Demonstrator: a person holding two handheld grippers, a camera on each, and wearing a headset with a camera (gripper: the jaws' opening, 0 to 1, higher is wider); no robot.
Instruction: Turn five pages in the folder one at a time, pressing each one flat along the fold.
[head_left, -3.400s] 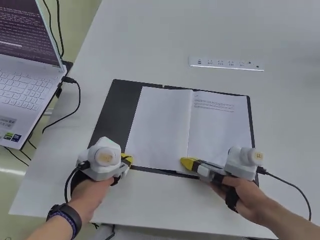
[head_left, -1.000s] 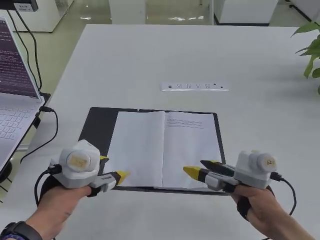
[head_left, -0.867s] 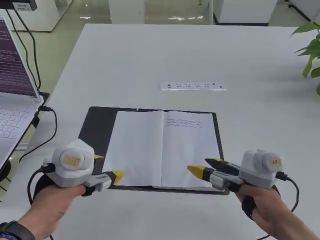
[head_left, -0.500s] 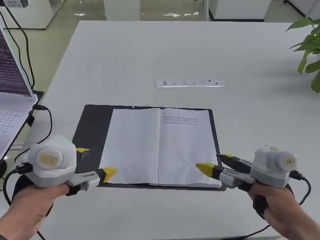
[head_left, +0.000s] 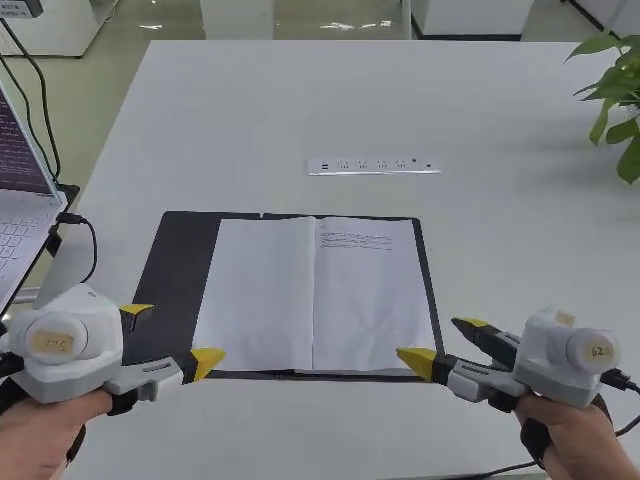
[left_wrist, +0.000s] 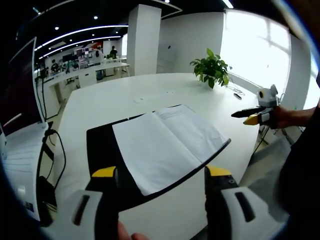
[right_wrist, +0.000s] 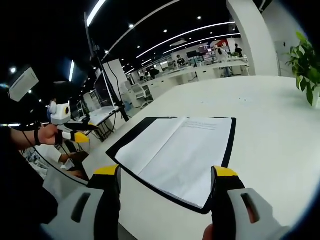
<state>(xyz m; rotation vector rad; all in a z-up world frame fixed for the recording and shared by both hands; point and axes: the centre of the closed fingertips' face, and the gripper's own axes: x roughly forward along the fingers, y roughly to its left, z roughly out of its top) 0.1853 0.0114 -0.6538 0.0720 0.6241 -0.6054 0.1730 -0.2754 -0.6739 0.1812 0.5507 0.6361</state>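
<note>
A black folder (head_left: 178, 270) lies open on the white table, a blank white page (head_left: 258, 290) on its left half and a page with a few printed lines (head_left: 368, 290) on its right half. Both pages lie flat (left_wrist: 165, 142) (right_wrist: 175, 150). My left gripper (head_left: 168, 335) hovers open just off the folder's near left corner. My right gripper (head_left: 445, 343) is open too, off the near right corner. Neither touches the paper. In the left gripper view the right gripper (left_wrist: 252, 116) shows at far right; in the right gripper view the left gripper (right_wrist: 77, 136) shows at far left.
A white power strip (head_left: 372, 166) lies beyond the folder. A laptop (head_left: 18, 210) with a cable (head_left: 78, 240) sits at the left edge. A potted plant (head_left: 612, 95) stands at the far right. The table edge runs close below both grippers.
Both grippers have drawn back toward me and apart, off the folder's near edge. The right gripper's jaws have opened wider. The head camera tilted up, so the folder sits higher in view.
</note>
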